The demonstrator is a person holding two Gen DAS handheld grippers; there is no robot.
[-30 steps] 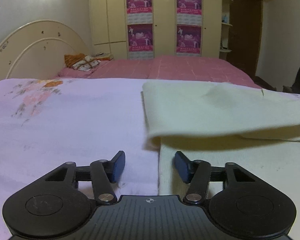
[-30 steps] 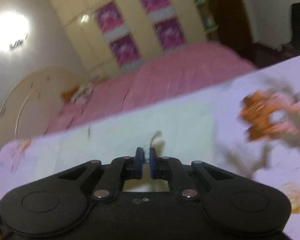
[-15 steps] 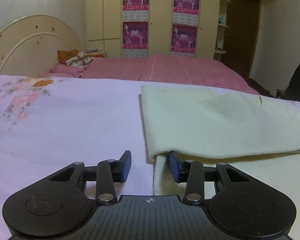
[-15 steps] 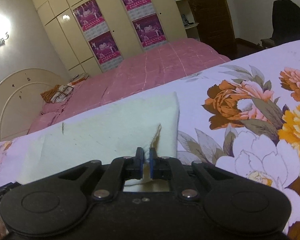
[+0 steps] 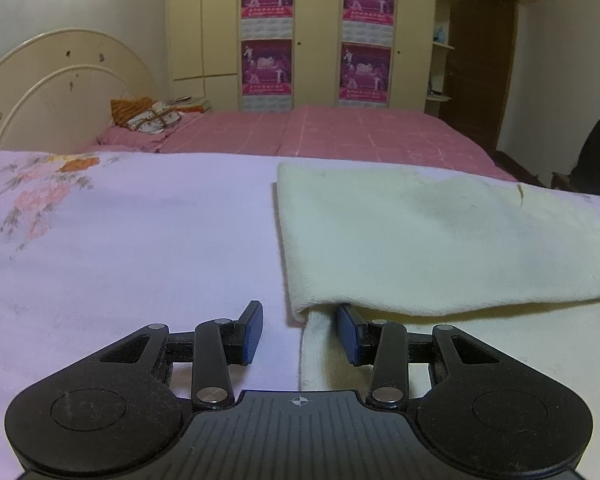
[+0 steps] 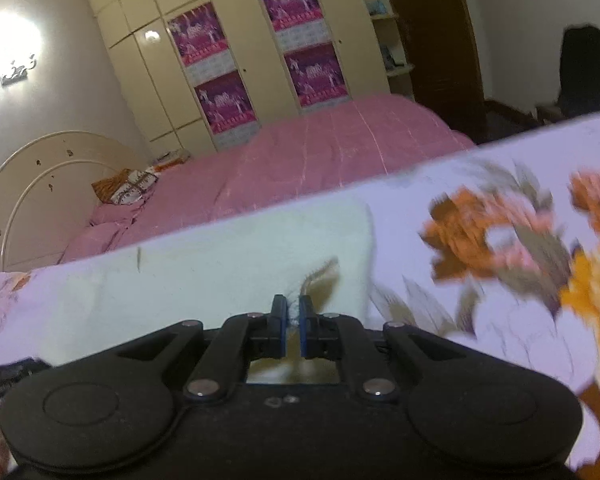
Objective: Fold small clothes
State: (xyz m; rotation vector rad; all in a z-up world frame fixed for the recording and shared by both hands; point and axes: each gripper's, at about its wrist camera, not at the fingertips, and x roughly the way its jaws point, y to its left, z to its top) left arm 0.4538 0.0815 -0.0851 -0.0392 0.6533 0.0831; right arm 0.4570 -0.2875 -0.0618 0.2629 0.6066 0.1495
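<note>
Nearest in the left wrist view, the left tongs [image 5: 299,330] stand wide apart and hold nothing. Their left finger rests over the lilac flowered sheet [image 5: 140,240]; their right finger sits on the lower layer of the cream cloth [image 5: 420,236], its tip tucked just under the folded-over upper layer. The left edge of the cloth runs between the two fingers.

In the right wrist view, the right tongs [image 6: 294,320] are closed to a narrow gap, pinching a frayed corner of the cream cloth [image 6: 220,276]. The cloth lies flat across the sheet, its right edge beside large orange and yellow flowers [image 6: 500,232], which are blurred.

Beyond the sheet lies a bed with a pink cover [image 5: 340,132], then a cream arched headboard [image 5: 60,92], and farthest back a cream wardrobe bearing four magenta posters [image 5: 266,66].
</note>
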